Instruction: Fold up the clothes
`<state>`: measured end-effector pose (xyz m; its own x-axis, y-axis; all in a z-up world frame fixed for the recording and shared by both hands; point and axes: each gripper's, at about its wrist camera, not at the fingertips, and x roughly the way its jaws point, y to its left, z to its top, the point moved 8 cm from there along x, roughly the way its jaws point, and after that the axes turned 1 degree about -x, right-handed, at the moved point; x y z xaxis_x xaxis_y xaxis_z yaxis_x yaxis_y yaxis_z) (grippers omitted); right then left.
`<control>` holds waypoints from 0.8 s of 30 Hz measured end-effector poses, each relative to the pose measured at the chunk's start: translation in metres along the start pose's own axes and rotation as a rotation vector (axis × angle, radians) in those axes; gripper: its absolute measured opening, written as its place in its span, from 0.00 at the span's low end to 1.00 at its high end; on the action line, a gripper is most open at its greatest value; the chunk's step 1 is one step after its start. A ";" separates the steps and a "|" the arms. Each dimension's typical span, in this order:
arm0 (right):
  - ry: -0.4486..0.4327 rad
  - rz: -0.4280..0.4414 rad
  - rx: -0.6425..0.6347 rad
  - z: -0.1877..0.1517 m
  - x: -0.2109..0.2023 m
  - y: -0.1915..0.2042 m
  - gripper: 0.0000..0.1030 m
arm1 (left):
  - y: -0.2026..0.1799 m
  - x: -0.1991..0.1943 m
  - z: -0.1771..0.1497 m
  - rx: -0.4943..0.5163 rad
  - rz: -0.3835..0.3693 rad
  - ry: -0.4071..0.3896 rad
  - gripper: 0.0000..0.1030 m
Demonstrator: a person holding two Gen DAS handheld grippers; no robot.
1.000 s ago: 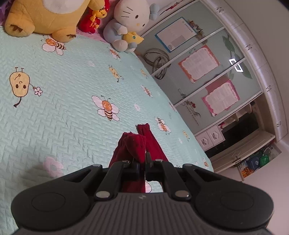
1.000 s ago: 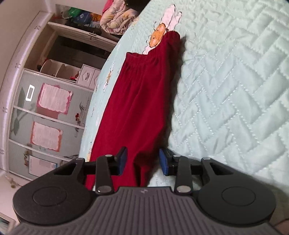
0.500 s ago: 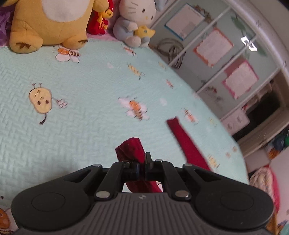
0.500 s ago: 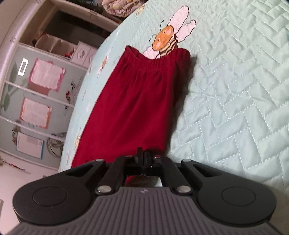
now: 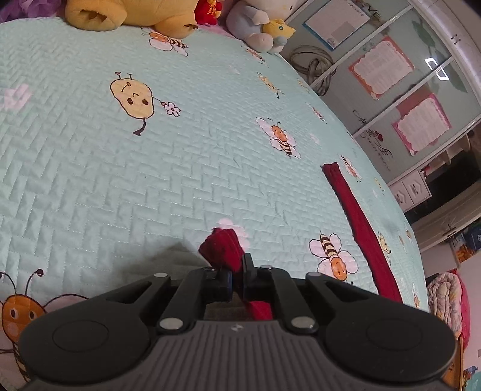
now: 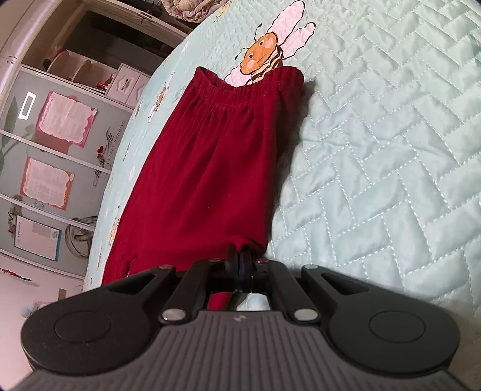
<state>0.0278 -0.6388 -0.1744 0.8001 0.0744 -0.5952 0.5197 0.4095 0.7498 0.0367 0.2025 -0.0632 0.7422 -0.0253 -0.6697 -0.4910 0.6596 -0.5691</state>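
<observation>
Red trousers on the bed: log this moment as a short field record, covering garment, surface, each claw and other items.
garment: red trousers, lying lengthwise, elastic waistband at the far end
surface: pale green quilted bedspread with bee print
left claw: jaws just opening, bunched red cloth still between them
right claw: shut on a trouser edge
other items: plush toys along the far edge of the bed

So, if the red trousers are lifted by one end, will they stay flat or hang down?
Probably hang down: the red trousers look like soft fabric, gathered at the waistband and bunched where the left tool pinches them. They seem light. On the quilted bedspread they would likely drag and wrinkle, not slide.
</observation>
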 end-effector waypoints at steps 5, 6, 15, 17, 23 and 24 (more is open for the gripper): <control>0.001 0.009 0.008 -0.001 0.001 -0.002 0.00 | 0.024 0.003 -0.021 -0.042 0.032 0.004 0.16; 0.002 0.009 0.006 -0.001 0.001 -0.002 0.00 | 0.029 0.000 -0.024 -0.058 0.027 -0.007 0.27; 0.034 0.041 -0.021 -0.016 -0.013 0.007 0.16 | 0.071 -0.042 -0.014 -0.225 0.013 -0.149 0.58; 0.073 0.071 -0.036 -0.035 -0.014 0.012 0.17 | 0.067 -0.051 -0.020 -0.191 -0.007 -0.150 0.58; 0.284 0.149 -0.161 -0.134 -0.003 0.043 0.17 | 0.022 -0.034 -0.098 -0.145 -0.111 0.007 0.59; 0.311 0.163 -0.192 -0.152 -0.001 0.052 0.17 | 0.013 -0.026 -0.111 -0.151 -0.132 0.036 0.59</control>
<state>0.0086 -0.4796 -0.1792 0.7231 0.4122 -0.5543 0.3045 0.5300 0.7914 -0.0401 0.1280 -0.1061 0.7890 -0.1331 -0.5999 -0.4552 0.5291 -0.7161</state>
